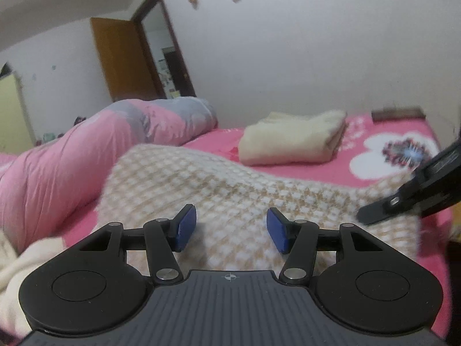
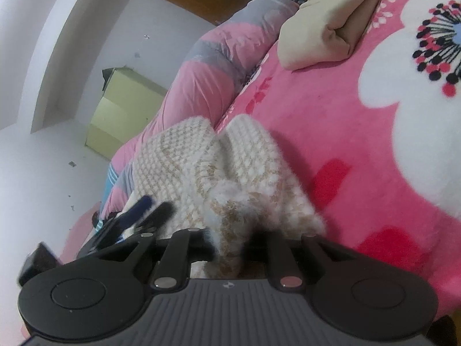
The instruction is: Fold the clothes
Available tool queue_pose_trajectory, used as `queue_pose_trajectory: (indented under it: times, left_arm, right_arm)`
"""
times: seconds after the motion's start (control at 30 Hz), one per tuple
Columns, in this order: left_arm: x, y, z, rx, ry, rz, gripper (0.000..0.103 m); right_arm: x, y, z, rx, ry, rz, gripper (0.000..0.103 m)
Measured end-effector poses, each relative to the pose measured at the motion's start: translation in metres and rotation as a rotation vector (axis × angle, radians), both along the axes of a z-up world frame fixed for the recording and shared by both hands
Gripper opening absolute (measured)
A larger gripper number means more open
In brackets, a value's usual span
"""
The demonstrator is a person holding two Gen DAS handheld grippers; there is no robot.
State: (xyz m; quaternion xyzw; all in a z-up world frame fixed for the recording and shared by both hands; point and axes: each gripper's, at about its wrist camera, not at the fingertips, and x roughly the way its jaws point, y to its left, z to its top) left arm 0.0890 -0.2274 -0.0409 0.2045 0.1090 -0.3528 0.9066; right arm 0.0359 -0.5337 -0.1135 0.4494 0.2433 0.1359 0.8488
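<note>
While the fuzzy beige-and-white checked sweater lies spread over the pink flowered bedspread, your right gripper has a bunched fold of it pinched between its fingers; the knit swells up around them and hides the pads in the right wrist view. From the left wrist view that same gripper enters at the right edge, touching the sweater's far corner. Your left gripper hovers over the near part of the sweater with its blue pads apart and nothing between them. Beyond the sweater, a folded cream garment rests on the bedspread, well apart from it. To the left, a rolled pink-and-grey quilt runs along the bed, just beside the sweater's edge. Behind everything stand a white wall and an open brown door.
</note>
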Motion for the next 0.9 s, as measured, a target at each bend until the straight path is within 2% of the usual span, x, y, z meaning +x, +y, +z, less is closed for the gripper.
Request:
queue_pose_trajectory:
  times: [0.17, 0.33, 0.5, 0.53, 0.63, 0.73, 0.8, 0.9]
  left_arm:
    - [-0.036, 0.054, 0.009, -0.088, 0.078, 0.071, 0.059]
    - [-0.054, 0.097, -0.001, -0.161, 0.194, 0.175, 0.061]
    - [-0.04, 0.092, 0.003, -0.253, 0.216, 0.199, 0.061]
    - [-0.034, 0.086, 0.002, -0.243, 0.223, 0.193, 0.061]
    - [-0.017, 0.072, -0.01, -0.23, 0.284, 0.196, 0.063]
    - [-0.012, 0.074, -0.011, -0.257, 0.324, 0.198, 0.064]
    - [-0.013, 0.076, -0.013, -0.264, 0.321, 0.199, 0.064]
    - [-0.017, 0.075, -0.017, -0.267, 0.306, 0.204, 0.064]
  right_arm:
    - [0.001, 0.004, 0.006, -0.036, 0.018, 0.01, 0.015]
    - [0.008, 0.017, 0.01, -0.061, 0.027, 0.041, 0.014]
    - [-0.002, 0.025, 0.012, -0.153, 0.036, 0.005, 0.014]
    - [-0.004, 0.026, 0.011, -0.161, 0.037, -0.001, 0.015]
    - [-0.011, 0.025, 0.017, -0.199, 0.042, -0.034, 0.027]
    - [-0.031, 0.012, 0.035, -0.231, 0.061, -0.1, 0.038]
    - [-0.044, 0.011, 0.057, -0.336, 0.049, -0.145, 0.039]
    - [-0.044, 0.039, 0.101, -0.63, -0.025, -0.202, 0.036]
